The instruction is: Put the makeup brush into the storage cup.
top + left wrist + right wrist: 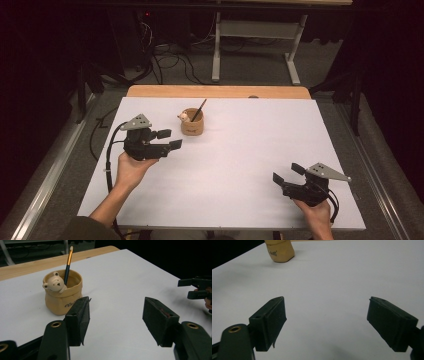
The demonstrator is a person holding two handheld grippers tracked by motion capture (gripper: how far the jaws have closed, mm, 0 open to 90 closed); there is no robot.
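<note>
A tan pot with a small bear figure on its rim stands on the white board, toward the back left of centre. A dark pencil leans inside it. In the left gripper view the pot, bear and pencil sit just beyond the left jaw. My left gripper is open, a little left of and nearer than the pot, holding nothing. My right gripper is open over the board's near right part, with bare board between its jaws. The pot's base shows far off.
A wooden table edge runs behind the board. Beyond it stand a white metal table frame and cables on the floor. Dark curtains close both sides. The right gripper appears far right in the left gripper view.
</note>
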